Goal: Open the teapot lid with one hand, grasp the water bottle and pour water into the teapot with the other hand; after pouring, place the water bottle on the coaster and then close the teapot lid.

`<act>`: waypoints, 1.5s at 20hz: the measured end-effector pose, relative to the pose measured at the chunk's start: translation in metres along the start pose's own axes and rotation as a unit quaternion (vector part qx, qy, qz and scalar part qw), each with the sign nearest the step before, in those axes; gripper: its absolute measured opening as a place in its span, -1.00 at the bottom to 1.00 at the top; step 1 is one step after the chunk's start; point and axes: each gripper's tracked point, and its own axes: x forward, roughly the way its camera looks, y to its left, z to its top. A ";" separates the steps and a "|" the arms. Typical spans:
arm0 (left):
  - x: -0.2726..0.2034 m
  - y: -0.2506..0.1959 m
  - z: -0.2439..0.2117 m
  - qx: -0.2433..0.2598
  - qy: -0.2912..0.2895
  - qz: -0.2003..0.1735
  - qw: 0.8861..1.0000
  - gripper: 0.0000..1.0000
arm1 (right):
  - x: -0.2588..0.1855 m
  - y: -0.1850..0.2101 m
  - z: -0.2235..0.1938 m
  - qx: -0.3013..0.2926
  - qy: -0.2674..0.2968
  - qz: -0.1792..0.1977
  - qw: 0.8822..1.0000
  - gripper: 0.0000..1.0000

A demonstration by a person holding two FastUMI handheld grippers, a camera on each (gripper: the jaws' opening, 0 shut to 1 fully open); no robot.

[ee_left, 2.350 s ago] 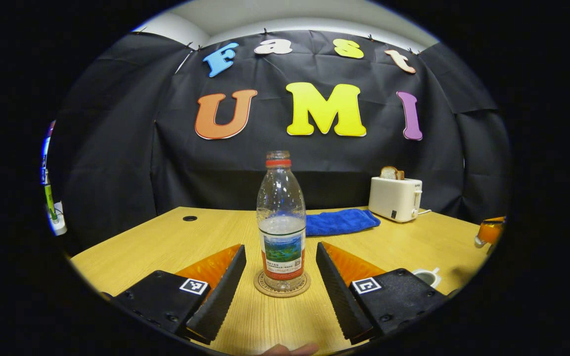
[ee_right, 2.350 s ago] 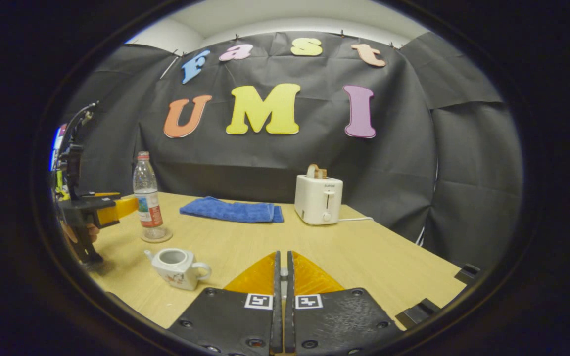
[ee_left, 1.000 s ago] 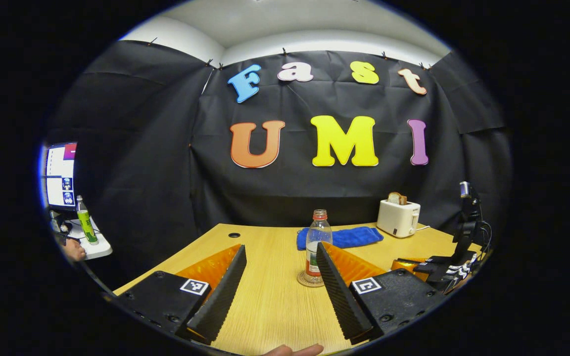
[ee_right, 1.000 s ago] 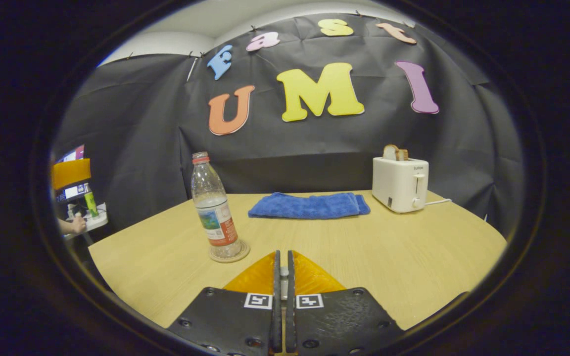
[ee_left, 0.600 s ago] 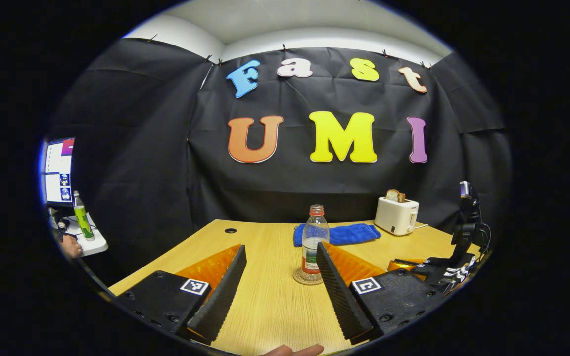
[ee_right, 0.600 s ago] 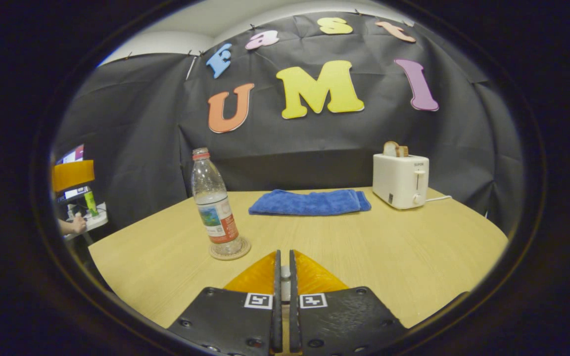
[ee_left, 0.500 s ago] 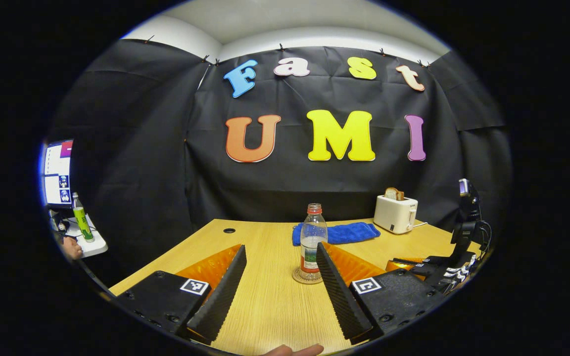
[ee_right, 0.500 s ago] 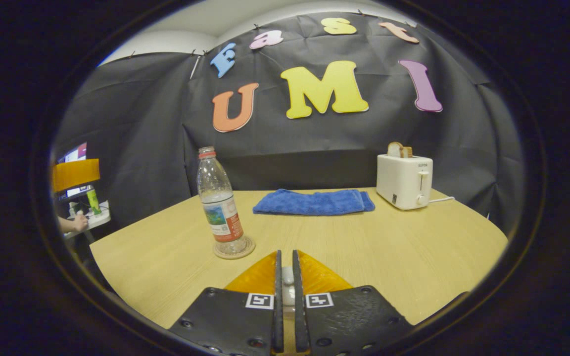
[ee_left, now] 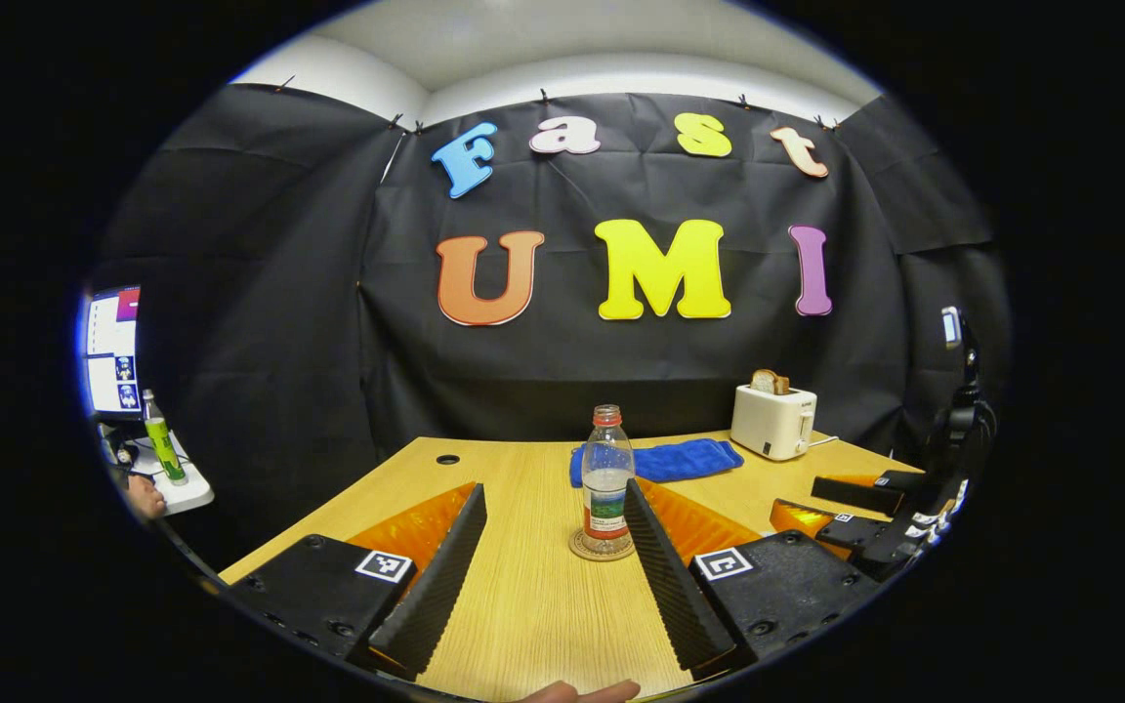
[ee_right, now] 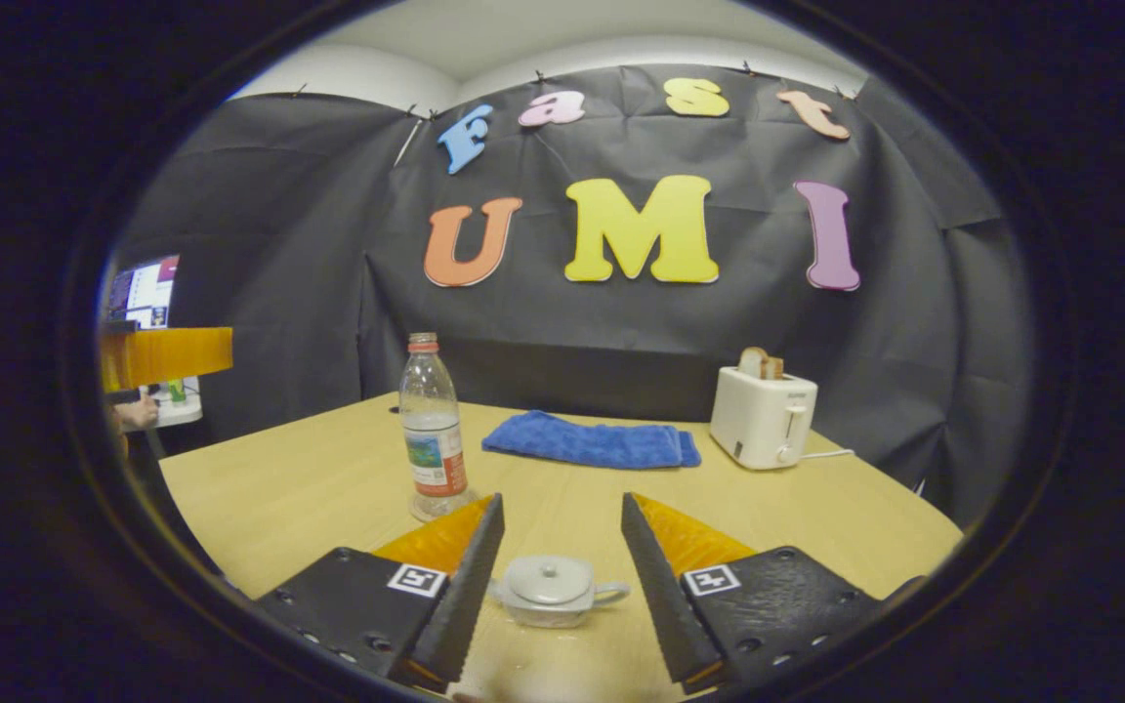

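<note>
One water bottle stands upright on one round coaster on the wooden counter; it carries a red neck ring and is partly filled. One folded blue towel lies behind it, and one white toaster with bread in its slot stands near the far right of the counter.

In the left gripper view the left claw is released, its fingers spread wide above the counter and holding nothing; the bottle and coaster sit ahead, seen between the finger tips. At the right edge of that view the right claw shows, also spread open. A fingertip of the person peeks in at the bottom edge. Off to the left, beyond the counter, are a screen, a small green bottle on a white shelf and a person's hand.

The right gripper view adds one white teapot, lid on, sitting on the counter low between the spread fingers of the released right claw; neither finger touches it. The water bottle stands ahead to the left, the towel and toaster behind. One finger of the left claw pokes in at the left edge.
</note>
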 end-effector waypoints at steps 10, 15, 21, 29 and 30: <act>-0.015 -0.028 0.003 0.028 0.002 0.008 1.000 0.78 | -0.077 -0.086 0.028 -0.030 -0.019 -0.077 0.996 0.90; -0.013 -0.051 -0.006 0.033 0.011 -0.006 0.999 0.79 | -0.106 -0.121 0.022 -0.019 -0.013 -0.097 0.995 0.94; -0.019 -0.074 -0.004 0.017 0.008 -0.010 1.000 0.78 | -0.125 -0.142 0.035 -0.004 -0.032 -0.105 0.994 0.90; -0.023 -0.087 -0.001 0.030 0.000 -0.026 0.999 0.78 | -0.122 -0.146 0.028 0.015 -0.018 -0.100 0.995 0.90; -0.022 -0.086 -0.001 0.029 0.001 -0.026 0.999 0.78 | -0.122 -0.146 0.029 0.016 -0.017 -0.100 0.995 0.90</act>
